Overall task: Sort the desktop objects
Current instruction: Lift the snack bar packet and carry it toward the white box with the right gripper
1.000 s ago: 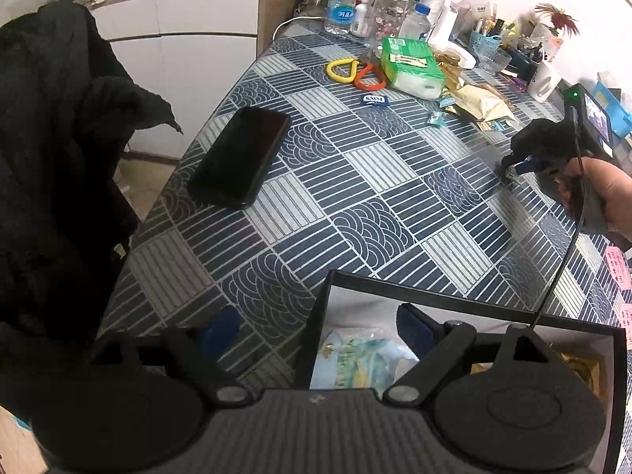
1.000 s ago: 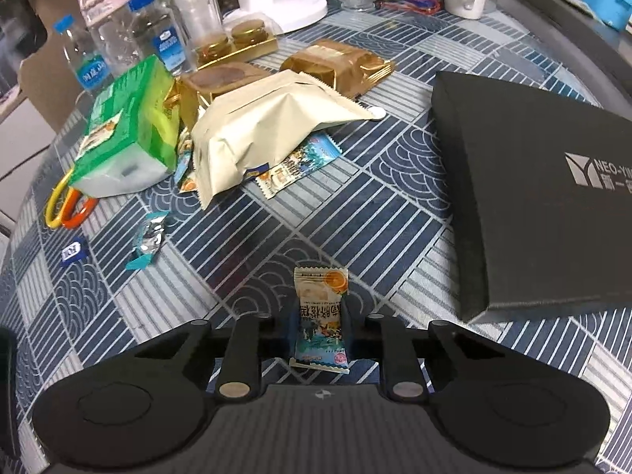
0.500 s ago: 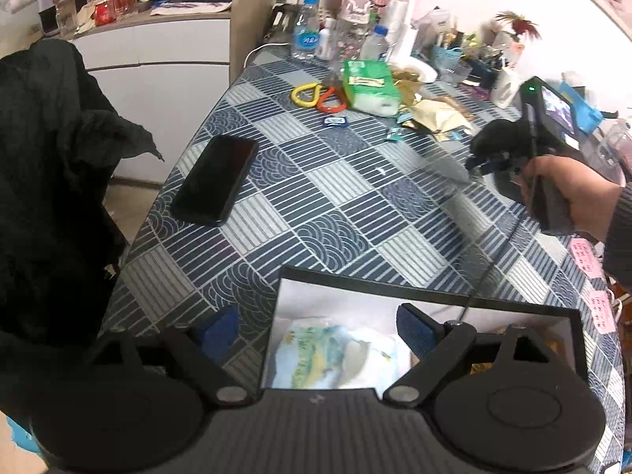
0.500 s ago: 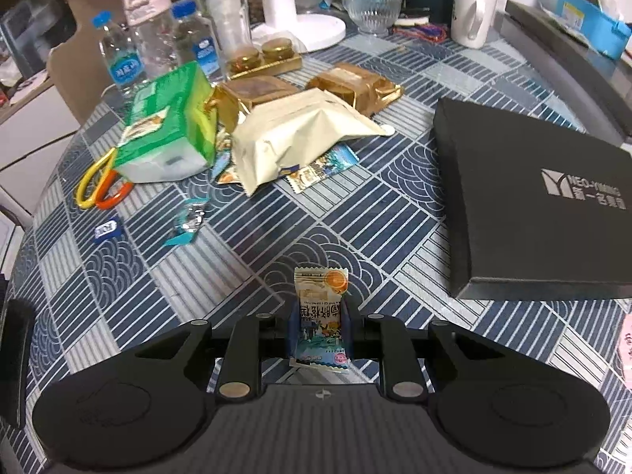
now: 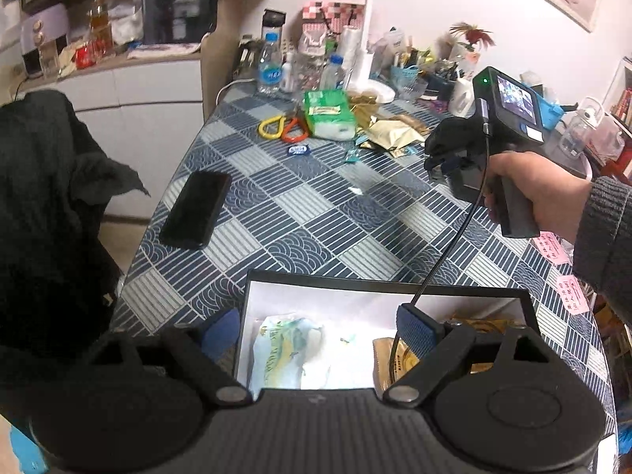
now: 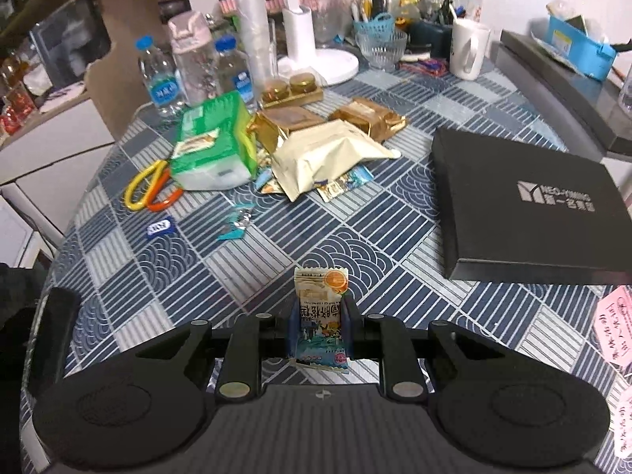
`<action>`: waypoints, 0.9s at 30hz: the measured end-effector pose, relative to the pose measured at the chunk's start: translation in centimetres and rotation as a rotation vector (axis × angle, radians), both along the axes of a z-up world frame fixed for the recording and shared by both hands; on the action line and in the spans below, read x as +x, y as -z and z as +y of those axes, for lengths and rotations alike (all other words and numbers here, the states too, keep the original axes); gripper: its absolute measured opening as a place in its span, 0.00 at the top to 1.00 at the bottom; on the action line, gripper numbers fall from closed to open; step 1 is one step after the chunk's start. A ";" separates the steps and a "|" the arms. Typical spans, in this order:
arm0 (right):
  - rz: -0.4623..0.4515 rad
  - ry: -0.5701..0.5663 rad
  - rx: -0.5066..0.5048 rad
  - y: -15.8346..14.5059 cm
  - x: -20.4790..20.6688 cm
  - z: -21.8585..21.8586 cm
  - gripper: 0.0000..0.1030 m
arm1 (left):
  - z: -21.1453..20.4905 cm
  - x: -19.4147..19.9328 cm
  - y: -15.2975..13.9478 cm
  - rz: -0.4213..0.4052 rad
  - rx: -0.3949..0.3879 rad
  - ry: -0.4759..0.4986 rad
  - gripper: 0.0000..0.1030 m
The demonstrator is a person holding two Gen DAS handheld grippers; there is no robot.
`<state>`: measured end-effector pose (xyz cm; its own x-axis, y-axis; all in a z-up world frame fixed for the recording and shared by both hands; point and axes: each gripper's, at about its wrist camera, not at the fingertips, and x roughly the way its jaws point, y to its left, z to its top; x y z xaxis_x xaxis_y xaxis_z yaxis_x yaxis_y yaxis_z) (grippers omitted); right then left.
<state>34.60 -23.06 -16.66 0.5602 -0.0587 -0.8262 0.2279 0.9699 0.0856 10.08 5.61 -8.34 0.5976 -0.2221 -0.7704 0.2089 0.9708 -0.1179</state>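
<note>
My right gripper (image 6: 319,318) is shut on a small snack packet (image 6: 320,318) with an orange on its label, held upright above the patterned tablecloth. From the left wrist view it (image 5: 444,162) hangs in the air over the table's right side. My left gripper (image 5: 320,333) is open and empty, its fingers astride the left wall of an open black box (image 5: 355,281) with a white lining. In the box lie a pale green-printed packet (image 5: 288,351) and gold packets (image 5: 470,339). Loose snacks, a beige bag (image 6: 324,158) and a green tissue pack (image 6: 213,142) lie further back.
A black phone (image 5: 195,208) lies near the table's left edge. The black box lid (image 6: 525,205) lies at the right. Yellow and orange carabiners (image 6: 150,187), two small candies (image 6: 237,225), water bottles (image 6: 162,79) and a white mug (image 6: 470,53) crowd the far end. Pink notes (image 6: 616,324) lie bottom right.
My right gripper has risen and drawn back from the table with the snack packet still in it. My left gripper has lifted and pulled back over the box, still open.
</note>
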 end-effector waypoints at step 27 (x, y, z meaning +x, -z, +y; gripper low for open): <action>-0.163 -0.012 -0.009 -10.6 -12.8 1.2 0.79 | 2.1 -6.4 -3.3 -0.103 -0.013 0.029 0.00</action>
<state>21.83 -21.90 -6.08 0.6876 -0.0581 -0.7238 0.2002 0.9733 0.1120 3.69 7.70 -5.04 0.6663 -0.2500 -0.7026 0.2488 0.9627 -0.1067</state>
